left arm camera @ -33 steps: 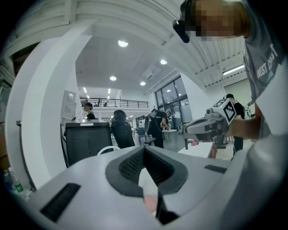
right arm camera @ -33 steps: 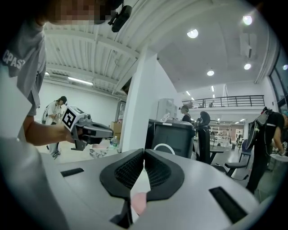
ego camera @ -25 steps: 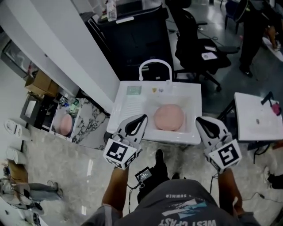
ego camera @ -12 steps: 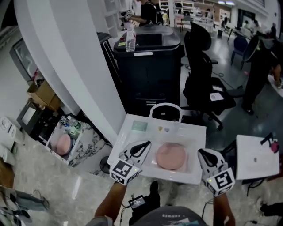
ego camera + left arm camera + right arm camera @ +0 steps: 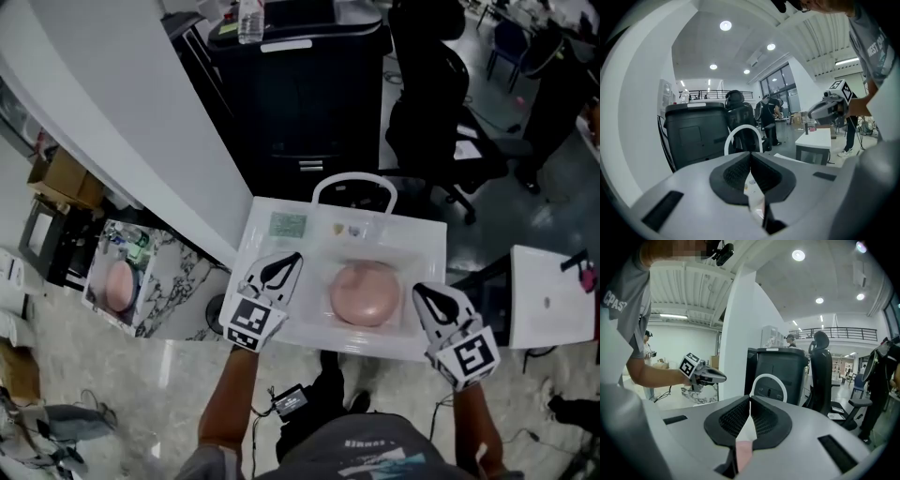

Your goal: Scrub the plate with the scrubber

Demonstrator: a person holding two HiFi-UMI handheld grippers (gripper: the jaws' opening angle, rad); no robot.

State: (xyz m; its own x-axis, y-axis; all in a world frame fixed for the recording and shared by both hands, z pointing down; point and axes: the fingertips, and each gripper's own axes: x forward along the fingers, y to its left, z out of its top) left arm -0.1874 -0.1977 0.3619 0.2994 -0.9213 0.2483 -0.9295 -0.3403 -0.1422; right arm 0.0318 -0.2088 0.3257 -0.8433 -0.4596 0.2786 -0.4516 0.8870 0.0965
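Lowered, left tool (image 5: 292,256) and right tool (image 5: 419,291) flank the plate (image 5: 366,293), jaws together.

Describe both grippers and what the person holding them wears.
The left gripper and right gripper match: light grey shells, black ribbed jaw pads, and a white cube with black square markers. The person wears a grey short-sleeved T-shirt with printed lettering.

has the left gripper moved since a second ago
Yes: the left gripper came forward, from mostly short of the sink's front rim to over its front left corner.
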